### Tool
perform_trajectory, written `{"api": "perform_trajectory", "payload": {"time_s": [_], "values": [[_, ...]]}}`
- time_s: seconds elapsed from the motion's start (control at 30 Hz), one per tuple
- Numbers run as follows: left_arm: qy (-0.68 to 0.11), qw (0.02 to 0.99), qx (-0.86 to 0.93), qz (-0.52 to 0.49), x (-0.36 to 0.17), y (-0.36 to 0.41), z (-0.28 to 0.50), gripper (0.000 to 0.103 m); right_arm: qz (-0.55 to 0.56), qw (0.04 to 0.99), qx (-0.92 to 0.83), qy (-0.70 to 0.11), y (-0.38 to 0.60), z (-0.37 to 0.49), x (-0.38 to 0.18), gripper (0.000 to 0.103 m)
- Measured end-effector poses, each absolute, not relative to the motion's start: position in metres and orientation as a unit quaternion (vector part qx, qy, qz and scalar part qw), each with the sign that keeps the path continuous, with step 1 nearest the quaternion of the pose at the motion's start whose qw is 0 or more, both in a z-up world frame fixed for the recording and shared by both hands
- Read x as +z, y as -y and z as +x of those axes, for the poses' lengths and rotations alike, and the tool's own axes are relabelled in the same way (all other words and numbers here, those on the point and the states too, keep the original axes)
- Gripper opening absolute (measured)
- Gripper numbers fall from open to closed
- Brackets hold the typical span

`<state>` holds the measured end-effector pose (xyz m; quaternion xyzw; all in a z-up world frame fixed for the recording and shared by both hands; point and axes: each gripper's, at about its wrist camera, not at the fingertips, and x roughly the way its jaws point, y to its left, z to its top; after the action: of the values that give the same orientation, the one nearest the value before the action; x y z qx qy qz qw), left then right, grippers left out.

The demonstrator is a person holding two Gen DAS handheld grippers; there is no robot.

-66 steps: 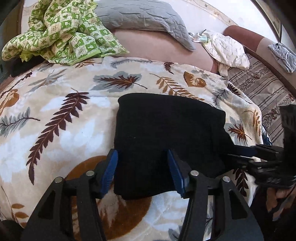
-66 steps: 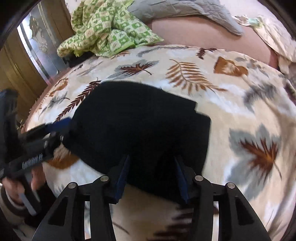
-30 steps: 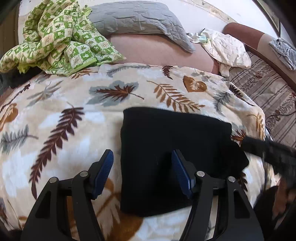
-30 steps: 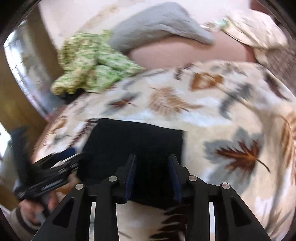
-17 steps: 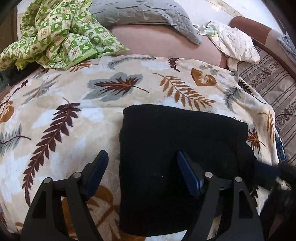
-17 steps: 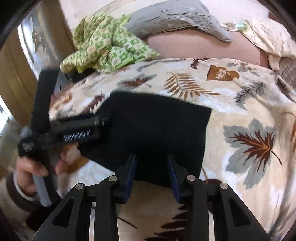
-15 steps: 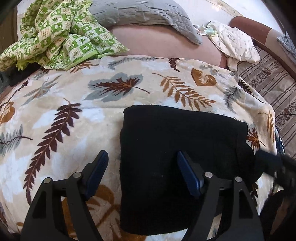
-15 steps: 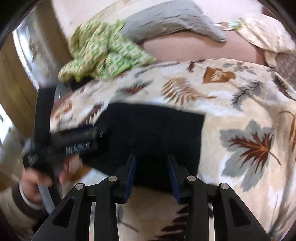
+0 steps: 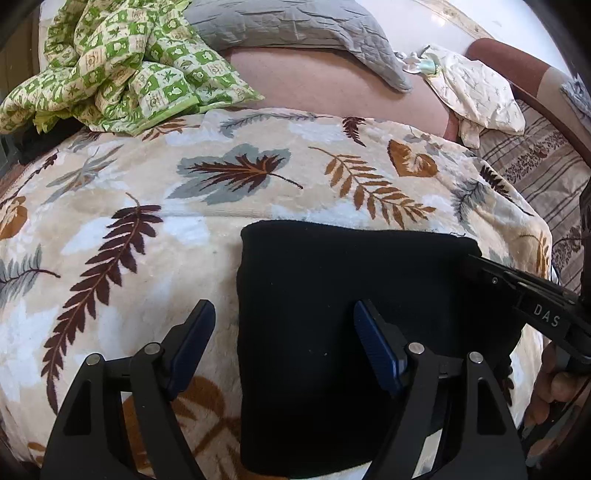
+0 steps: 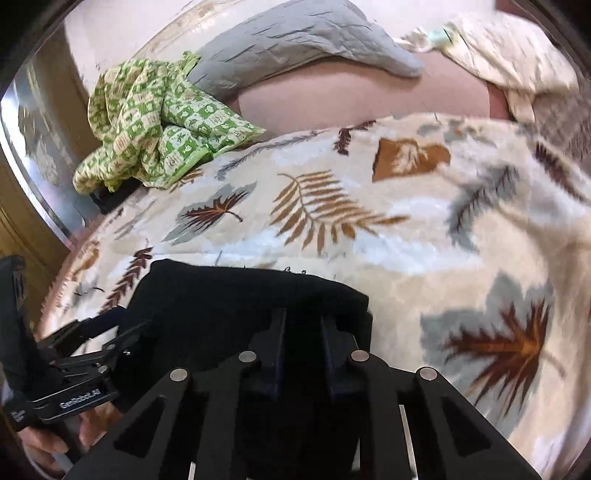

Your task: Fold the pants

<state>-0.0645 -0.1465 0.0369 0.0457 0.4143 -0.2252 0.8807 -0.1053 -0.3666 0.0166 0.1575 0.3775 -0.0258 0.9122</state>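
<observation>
The black pants (image 9: 332, 295) lie folded into a flat rectangle on the leaf-print blanket (image 9: 147, 229). My left gripper (image 9: 282, 334) is open, its jaws wide apart over the pants' left edge, holding nothing. My right gripper (image 10: 303, 332) has its jaws narrowed to a small gap over the pants (image 10: 229, 295), near their right edge; whether cloth is pinched there is hidden. The right gripper also shows in the left wrist view (image 9: 524, 291) at the pants' right edge. The left gripper shows in the right wrist view (image 10: 88, 339) at the left.
A green checked quilt (image 9: 110, 59) is bunched at the back left. A grey pillow (image 9: 295, 26) and a cream cloth (image 9: 476, 96) lie along the back. A striped mattress (image 9: 535, 177) shows at the right. The blanket's front edge drops off close below the pants.
My right gripper's jaws have narrowed and it has dropped lower onto the pants' right edge. My left gripper has stayed open and has barely moved in the last half second.
</observation>
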Motion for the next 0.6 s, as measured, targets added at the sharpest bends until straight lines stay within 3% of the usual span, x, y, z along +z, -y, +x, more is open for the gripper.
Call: {"api": "perform_trajectory", "payload": {"time_s": [0.17, 0.23, 0.3, 0.6], "values": [[-0.415, 0.882, -0.222, 0.037, 0.035, 0.146, -0.065, 0.080, 0.165, 0.906, -0.024, -0.389, 0.368, -0.107, 0.006, 0.019], [-0.414, 0.882, -0.220, 0.040, 0.036, 0.146, -0.067, 0.080, 0.179, 0.903, -0.029, -0.389, 0.372, -0.115, 0.012, 0.033], [-0.415, 0.882, -0.220, 0.041, 0.039, 0.144, -0.068, 0.080, 0.179, 0.905, -0.035, -0.385, 0.372, -0.123, 0.021, 0.038], [-0.417, 0.881, -0.220, 0.030, 0.045, 0.131, -0.087, 0.080, 0.079, 0.913, 0.010, -0.400, 0.313, -0.156, 0.028, 0.043]]}}
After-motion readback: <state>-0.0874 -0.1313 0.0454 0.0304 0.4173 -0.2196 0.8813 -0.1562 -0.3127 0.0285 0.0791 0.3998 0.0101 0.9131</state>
